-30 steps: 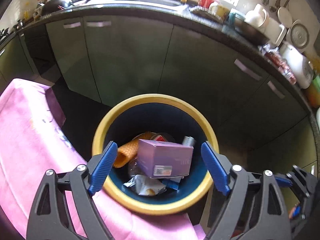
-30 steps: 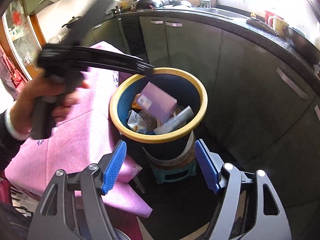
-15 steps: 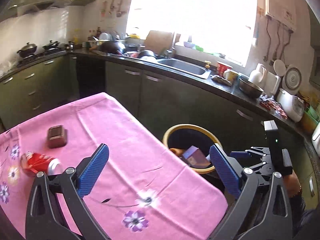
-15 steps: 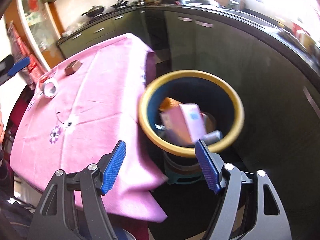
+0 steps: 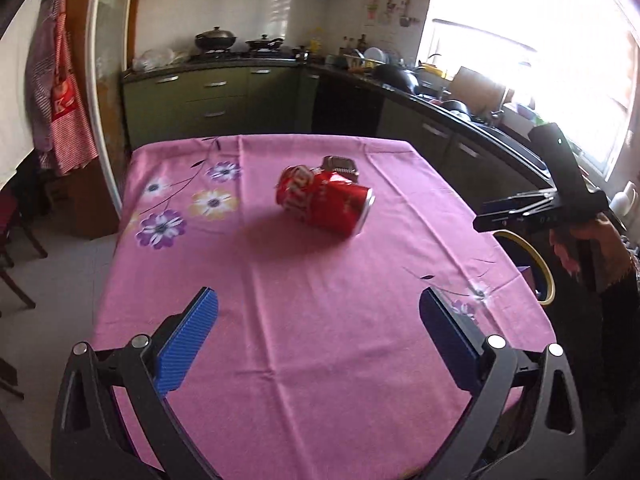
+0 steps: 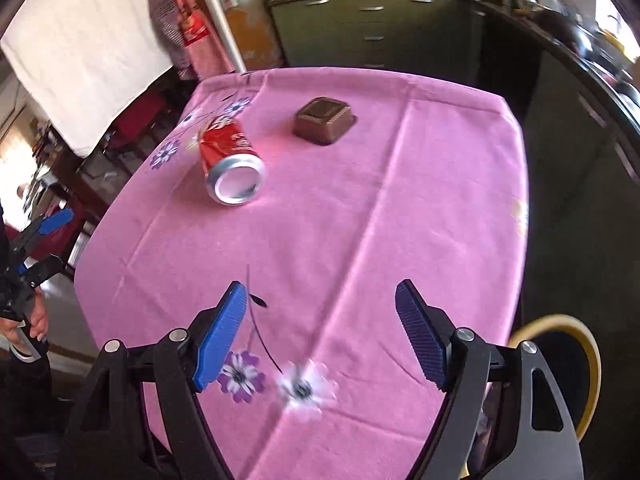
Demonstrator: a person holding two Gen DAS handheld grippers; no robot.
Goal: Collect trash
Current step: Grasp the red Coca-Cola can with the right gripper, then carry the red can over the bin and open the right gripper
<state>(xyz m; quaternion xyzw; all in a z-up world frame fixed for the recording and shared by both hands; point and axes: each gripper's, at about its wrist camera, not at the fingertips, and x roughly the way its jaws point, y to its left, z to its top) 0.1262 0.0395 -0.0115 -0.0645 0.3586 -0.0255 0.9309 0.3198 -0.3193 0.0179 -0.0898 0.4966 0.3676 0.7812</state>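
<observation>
A dented red soda can (image 5: pixel 326 204) lies on its side on the pink flowered tablecloth (image 5: pixel 304 320); it also shows in the right wrist view (image 6: pixel 230 160). A small brown plastic tray (image 5: pixel 340 166) sits just behind it, and to its right in the right wrist view (image 6: pixel 325 120). My left gripper (image 5: pixel 318 340) is open and empty over the near table edge. My right gripper (image 6: pixel 320 336) is open and empty over another table edge. The yellow-rimmed dark bin (image 5: pixel 538 268) stands beside the table, also visible in the right wrist view (image 6: pixel 576 364).
Dark green kitchen cabinets and a black counter (image 5: pixel 440 120) with dishes run along the far and right sides. A stove with pans (image 5: pixel 240 40) is at the back. Chairs (image 5: pixel 12 248) stand left of the table. The other gripper (image 5: pixel 560 200) is seen at the right.
Both grippers have swung away from the bin toward the table. The can and the brown tray now lie ahead of both. The bin has slid to the edge of each view.
</observation>
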